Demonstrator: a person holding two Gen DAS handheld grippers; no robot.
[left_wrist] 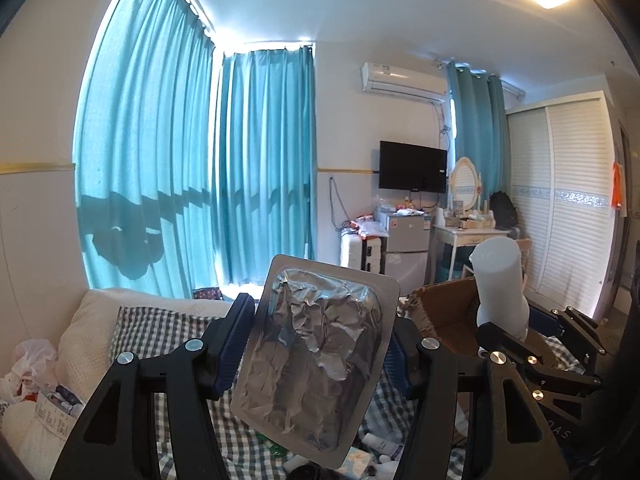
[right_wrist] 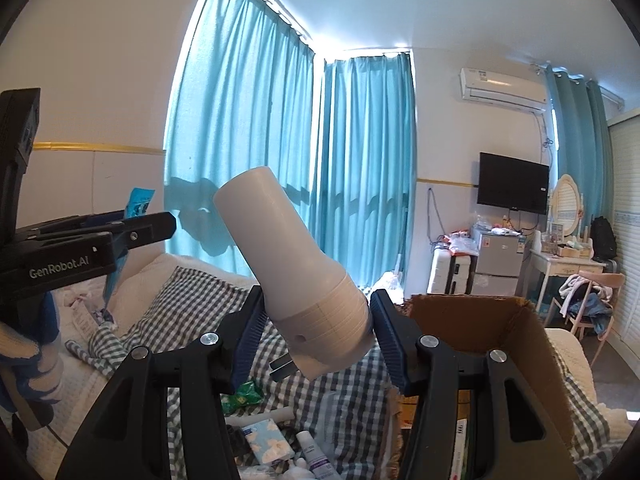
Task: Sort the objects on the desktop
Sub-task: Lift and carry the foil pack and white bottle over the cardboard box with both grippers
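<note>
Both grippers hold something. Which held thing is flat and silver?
The foil blister pack in the left gripper. The right gripper holds a round white plastic device.

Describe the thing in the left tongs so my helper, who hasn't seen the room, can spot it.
Start at the teal curtains, then drop to the checked blanket. Above it, the left tongs clamp a flat rectangular silver foil blister pack. Unlike the neighbouring white plastic cylinder, it is crinkled and metallic.
</note>
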